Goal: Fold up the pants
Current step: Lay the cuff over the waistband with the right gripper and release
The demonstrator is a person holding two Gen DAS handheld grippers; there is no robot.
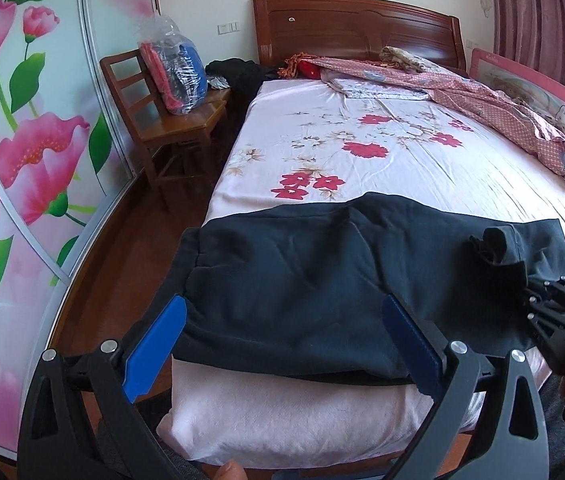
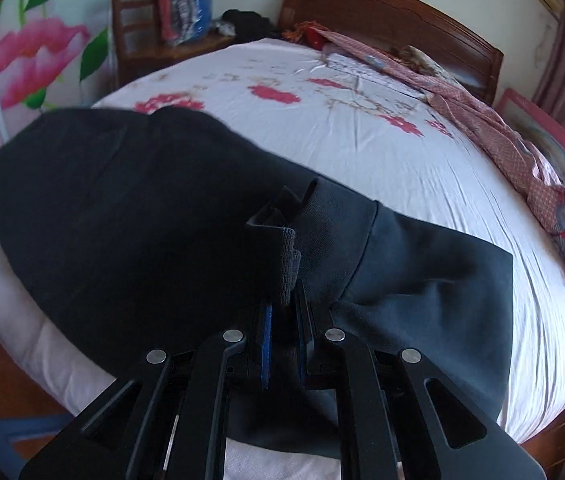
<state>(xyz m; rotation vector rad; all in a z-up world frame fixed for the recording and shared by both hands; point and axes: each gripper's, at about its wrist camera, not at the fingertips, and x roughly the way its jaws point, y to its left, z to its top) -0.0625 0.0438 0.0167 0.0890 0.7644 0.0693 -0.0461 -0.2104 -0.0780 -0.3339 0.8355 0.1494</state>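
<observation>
pants (image 1: pixel 302 280), one pair, dark navy knit, lying across the foot of the bed (image 1: pixel 362 152) on a pink floral sheet, near edge overhanging the mattress front.
step in hand: judged a lengthwise fold, cuff end being carried over the body of the garment toward the waist side.
right tongs (image 2: pixel 282 320): clenched on the ribbed cuff (image 2: pixel 288 264), fabric pinched between the blue pads and standing up in a bunched fold.
left tongs (image 1: pixel 282 344): released, fingers spread wide either side of the near hem, above the cloth; no grip.
next move calls for: laying the cuff flat on the waist end, edges matched, then letting go; left tongs likely needed to pin or smooth the lower layer.
condition: soft, thick, slightly rumpled; a raised crease runs across the middle; far right portion lies a single layer, lighter-toned.
</observation>
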